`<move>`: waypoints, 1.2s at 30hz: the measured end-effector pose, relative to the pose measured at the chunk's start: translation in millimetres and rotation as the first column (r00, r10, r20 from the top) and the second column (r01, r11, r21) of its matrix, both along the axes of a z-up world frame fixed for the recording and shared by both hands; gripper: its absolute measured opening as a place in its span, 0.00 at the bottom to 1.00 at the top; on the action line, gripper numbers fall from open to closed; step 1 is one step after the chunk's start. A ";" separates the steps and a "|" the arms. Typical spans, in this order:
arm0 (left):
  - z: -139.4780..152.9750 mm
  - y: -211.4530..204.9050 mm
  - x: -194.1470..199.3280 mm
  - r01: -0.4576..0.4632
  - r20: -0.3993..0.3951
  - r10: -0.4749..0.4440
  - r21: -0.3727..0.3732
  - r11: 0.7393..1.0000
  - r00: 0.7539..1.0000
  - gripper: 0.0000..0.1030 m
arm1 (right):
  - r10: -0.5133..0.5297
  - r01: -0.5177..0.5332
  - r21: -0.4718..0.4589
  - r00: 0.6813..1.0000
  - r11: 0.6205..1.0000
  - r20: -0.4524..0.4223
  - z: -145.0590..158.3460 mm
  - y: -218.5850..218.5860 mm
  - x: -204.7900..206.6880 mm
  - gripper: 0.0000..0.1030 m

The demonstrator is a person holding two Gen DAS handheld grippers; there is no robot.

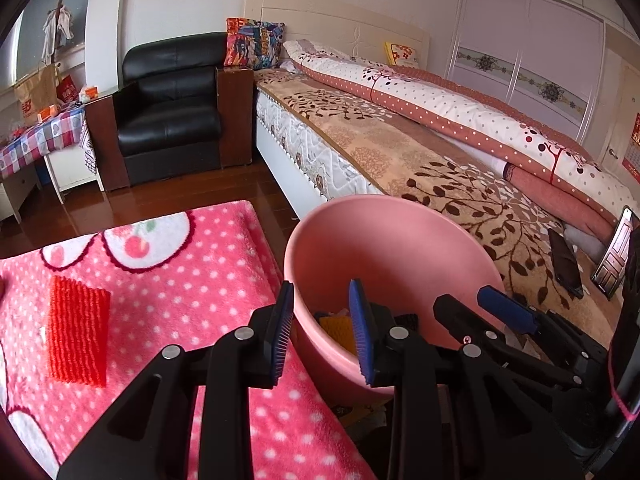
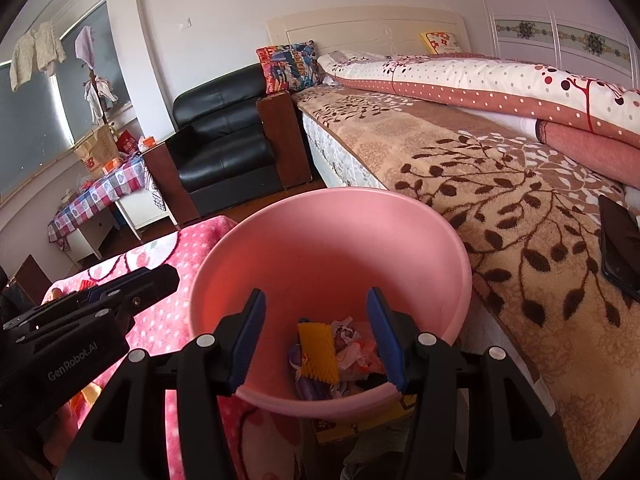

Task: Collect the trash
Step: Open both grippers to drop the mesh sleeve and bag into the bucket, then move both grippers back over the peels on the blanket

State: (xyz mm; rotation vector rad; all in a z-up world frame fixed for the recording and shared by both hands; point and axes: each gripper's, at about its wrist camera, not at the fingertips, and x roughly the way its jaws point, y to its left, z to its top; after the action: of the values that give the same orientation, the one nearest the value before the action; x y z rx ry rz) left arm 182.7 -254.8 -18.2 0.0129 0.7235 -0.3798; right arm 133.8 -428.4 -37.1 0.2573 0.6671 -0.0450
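- Trash so far sits at the bottom of the pink basin (image 2: pixel 332 240): a yellow foam net (image 2: pixel 318 354) and crumpled wrappers (image 2: pixel 352 344).
- One piece left out: the red foam net (image 1: pixel 78 332), flat on the pink dotted blanket (image 1: pixel 200 280), well to the left of the basin.
- My left gripper (image 1: pixel 322 332) straddles the basin's near rim, jaws apart, holding nothing.
- My right gripper (image 2: pixel 316 338) hangs over the basin, jaws wide, empty.
- Likely next step: left gripper takes the red net.
- Tip: lift clear of the rim first, approach the net's edge low, pinch foam only, not blanket pile.
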 end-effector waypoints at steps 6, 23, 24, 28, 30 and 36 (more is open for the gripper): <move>11.4 15.2 -16.7 -0.020 0.016 0.020 -0.006 1.000 1.000 0.28 | 0.044 -0.044 -0.004 0.999 0.999 0.007 12.3 19.4 -20.0 0.51; 35.7 121.7 -72.0 -0.115 0.057 0.116 -0.020 0.993 0.992 0.28 | 0.216 -0.215 0.046 0.976 0.976 -0.027 23.4 98.5 -66.0 0.51; 36.0 131.1 -75.6 -0.123 0.062 0.124 -0.016 0.992 0.990 0.28 | 0.227 -0.225 0.047 0.973 0.973 -0.033 21.8 104.0 -68.2 0.51; 34.9 174.7 -90.6 -0.173 0.078 0.173 -0.006 0.985 0.982 0.28 | 0.266 -0.263 0.057 0.963 0.963 -0.050 16.8 120.5 -72.7 0.51; 33.2 193.7 -97.4 -0.202 0.081 0.201 -0.004 0.979 0.976 0.28 | 0.284 -0.281 0.060 0.957 0.958 -0.054 14.1 128.7 -74.6 0.51; 20.6 238.5 -103.6 -0.285 0.035 0.285 0.000 0.959 0.958 0.28 | 0.336 -0.333 0.054 0.939 0.941 -0.071 8.6 152.3 -75.1 0.51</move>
State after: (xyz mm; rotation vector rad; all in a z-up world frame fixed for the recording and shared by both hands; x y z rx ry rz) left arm 79.1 -16.3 2.4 -0.0796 0.6801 -0.1016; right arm 58.7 -276.0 -28.5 0.1792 0.7843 0.2869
